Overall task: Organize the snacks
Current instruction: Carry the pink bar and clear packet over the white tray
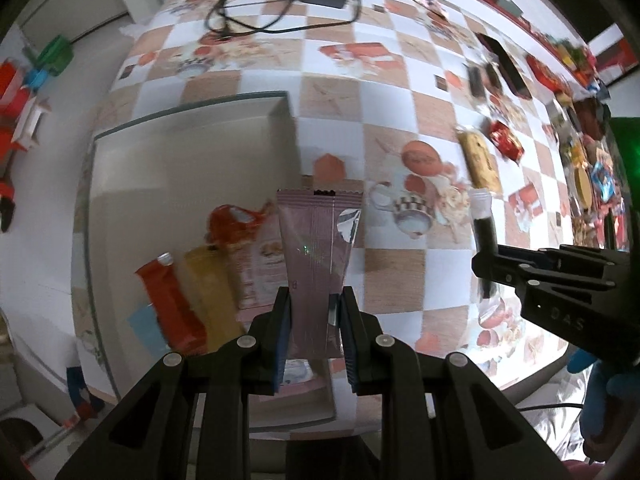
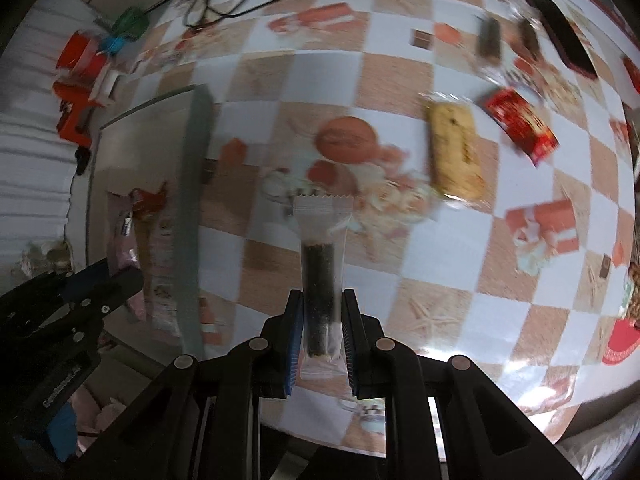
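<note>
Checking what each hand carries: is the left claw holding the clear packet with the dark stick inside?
No, the left claw grips a pink wrapper, while the clear packet sits in the right claw.

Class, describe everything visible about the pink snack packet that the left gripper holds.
The pink snack packet is a flat, matte, foil-like wrapper with a serrated top seal and one shiny patch near its upper right corner. It stands upright, pinched low between the left gripper pads, hanging above the right edge of the white box that holds other snacks.
</note>
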A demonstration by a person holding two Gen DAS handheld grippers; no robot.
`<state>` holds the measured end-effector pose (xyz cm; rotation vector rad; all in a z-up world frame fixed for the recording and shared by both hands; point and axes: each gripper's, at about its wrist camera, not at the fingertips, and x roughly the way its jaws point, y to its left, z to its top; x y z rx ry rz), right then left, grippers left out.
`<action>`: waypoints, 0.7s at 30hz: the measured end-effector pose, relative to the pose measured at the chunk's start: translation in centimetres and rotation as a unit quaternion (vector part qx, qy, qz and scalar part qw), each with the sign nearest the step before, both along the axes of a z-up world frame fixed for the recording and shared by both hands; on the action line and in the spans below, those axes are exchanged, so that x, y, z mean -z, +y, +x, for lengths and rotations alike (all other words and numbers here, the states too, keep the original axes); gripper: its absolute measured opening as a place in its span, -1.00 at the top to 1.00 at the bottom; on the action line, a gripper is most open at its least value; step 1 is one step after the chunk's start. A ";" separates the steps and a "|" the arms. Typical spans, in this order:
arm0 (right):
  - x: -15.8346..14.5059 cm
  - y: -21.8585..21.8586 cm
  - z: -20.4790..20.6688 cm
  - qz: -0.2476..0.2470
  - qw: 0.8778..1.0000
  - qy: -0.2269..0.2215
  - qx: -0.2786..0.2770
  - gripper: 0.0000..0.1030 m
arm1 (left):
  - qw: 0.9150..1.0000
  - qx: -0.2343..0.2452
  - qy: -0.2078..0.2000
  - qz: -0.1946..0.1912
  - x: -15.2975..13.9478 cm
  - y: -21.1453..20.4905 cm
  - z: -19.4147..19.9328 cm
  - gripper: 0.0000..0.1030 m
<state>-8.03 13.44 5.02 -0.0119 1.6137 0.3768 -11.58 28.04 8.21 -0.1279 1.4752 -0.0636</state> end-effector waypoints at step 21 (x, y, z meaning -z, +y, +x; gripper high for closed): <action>0.0 15.6 0.7 0.053 0.993 0.014 -0.104 0.61 | 0.996 -0.087 0.028 0.021 2.2 9.6 -1.4 0.51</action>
